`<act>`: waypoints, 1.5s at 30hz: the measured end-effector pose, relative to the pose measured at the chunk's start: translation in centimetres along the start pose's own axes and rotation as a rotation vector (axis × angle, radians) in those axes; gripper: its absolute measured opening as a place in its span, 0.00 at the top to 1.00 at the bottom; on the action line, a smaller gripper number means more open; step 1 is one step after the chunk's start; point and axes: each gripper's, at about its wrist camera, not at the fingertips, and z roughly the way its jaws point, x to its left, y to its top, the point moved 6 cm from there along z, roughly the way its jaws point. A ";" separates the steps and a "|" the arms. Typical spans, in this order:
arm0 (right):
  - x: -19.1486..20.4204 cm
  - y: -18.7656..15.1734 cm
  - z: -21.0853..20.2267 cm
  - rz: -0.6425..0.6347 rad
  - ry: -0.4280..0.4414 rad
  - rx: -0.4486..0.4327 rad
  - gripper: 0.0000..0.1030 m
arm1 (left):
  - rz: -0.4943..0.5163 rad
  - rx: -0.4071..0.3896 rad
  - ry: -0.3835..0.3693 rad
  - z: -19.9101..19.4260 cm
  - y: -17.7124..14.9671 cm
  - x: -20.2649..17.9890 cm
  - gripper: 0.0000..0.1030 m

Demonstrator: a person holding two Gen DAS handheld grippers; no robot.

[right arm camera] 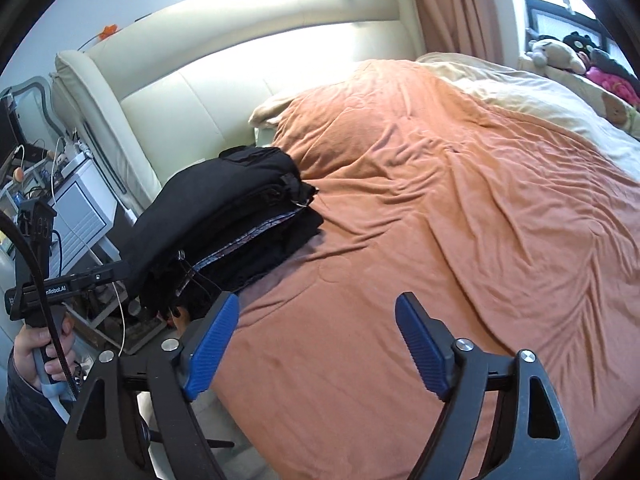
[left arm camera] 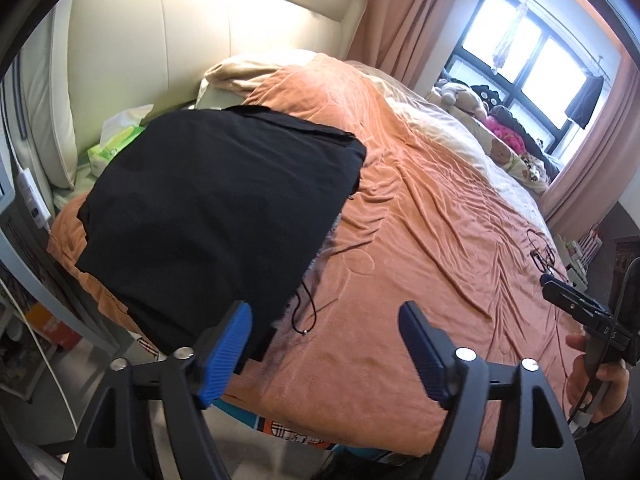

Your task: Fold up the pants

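Note:
Black folded pants (left arm camera: 216, 208) lie on top of a stack of dark folded clothes at the left edge of the bed; the stack also shows in the right wrist view (right arm camera: 224, 232). My left gripper (left arm camera: 326, 344) is open and empty, just in front of the stack's near right corner. My right gripper (right arm camera: 316, 340) is open and empty, over the orange bedspread to the right of the stack. The right gripper also shows at the right edge of the left wrist view (left arm camera: 548, 280). A thin black drawstring (left arm camera: 306, 308) trails from under the stack.
The orange bedspread (right arm camera: 440, 208) covers most of the bed. A cream headboard (right arm camera: 224, 92) stands behind. A green tissue box (left arm camera: 116, 144) sits left of the stack. Plush toys (left arm camera: 480, 100) lie by the window. A nightstand (right arm camera: 76, 200) stands at the left.

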 end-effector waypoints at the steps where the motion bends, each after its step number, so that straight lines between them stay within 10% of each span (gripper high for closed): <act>1: -0.3 -0.3 -1.0 0.010 -0.012 -0.005 0.20 | 0.009 -0.006 0.003 -0.3 0.0 -0.5 0.15; 15: -0.9 -3.8 -12.8 0.053 -0.122 -0.099 0.00 | 0.136 -0.092 0.014 -5.7 -2.2 -8.8 0.01; 45: 1.0 -18.0 -29.2 0.041 -0.262 -0.245 0.00 | 0.308 -0.253 -0.098 -14.0 -12.9 -21.1 0.00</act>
